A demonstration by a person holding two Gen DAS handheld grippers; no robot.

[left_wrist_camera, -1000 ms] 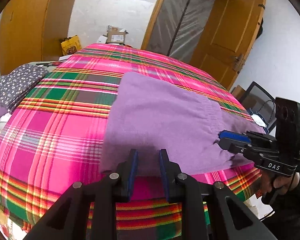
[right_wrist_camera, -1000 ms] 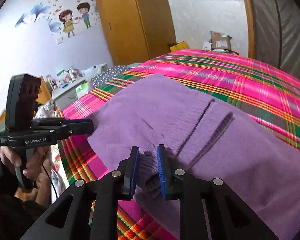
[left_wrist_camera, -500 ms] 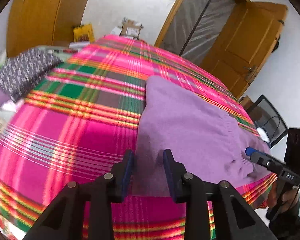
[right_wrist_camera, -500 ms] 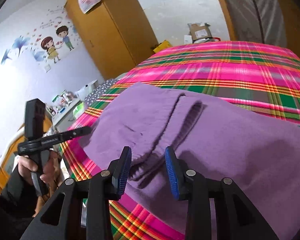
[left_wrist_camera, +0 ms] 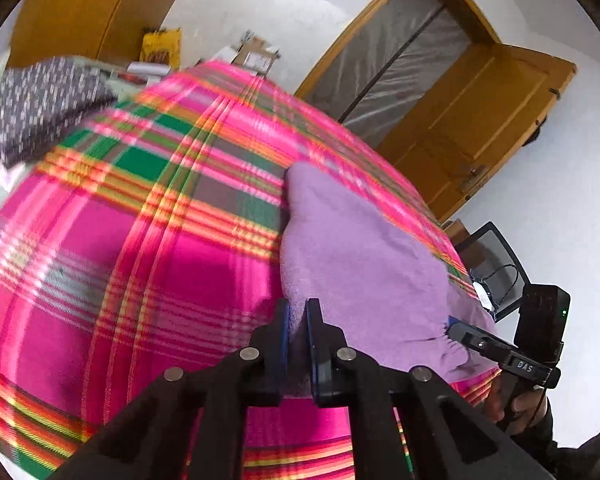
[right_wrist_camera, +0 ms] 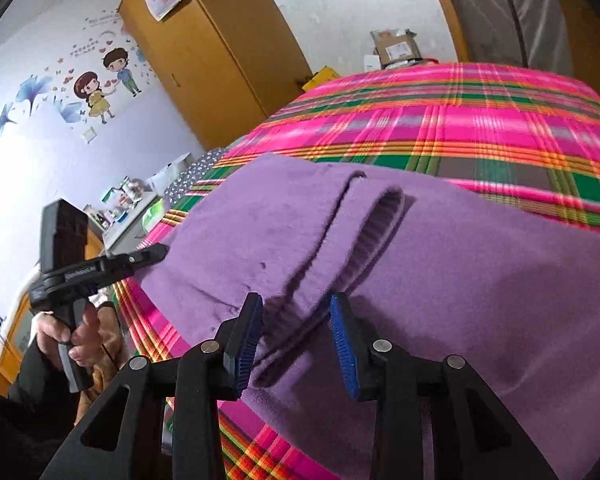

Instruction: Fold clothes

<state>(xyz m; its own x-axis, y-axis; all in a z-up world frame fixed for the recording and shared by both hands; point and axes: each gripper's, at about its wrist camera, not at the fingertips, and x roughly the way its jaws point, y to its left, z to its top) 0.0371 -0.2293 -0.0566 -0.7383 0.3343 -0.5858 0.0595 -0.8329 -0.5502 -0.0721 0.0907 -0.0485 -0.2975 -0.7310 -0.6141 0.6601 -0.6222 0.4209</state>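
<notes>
A purple fleece garment lies flat on the pink plaid bed cover, near the bed's front edge. My left gripper is closing on the garment's near left corner, with a fold of purple cloth pinched between the pads. In the right wrist view that gripper's tip touches the same edge. My right gripper is opening over the garment. A ribbed cuff and its fold run between the spread pads, untouched. In the left wrist view its tip sits at the garment's right corner.
A dark dotted cloth lies folded at the bed's far left. A wooden door and a black chair stand to the right. A wardrobe, a cluttered bedside table and a cardboard box surround the bed.
My left gripper slid left along the garment's near edge, opened wide, then closed on its corner. My right gripper let go of the ribbed fold and spread open. Both wrists rolled.
</notes>
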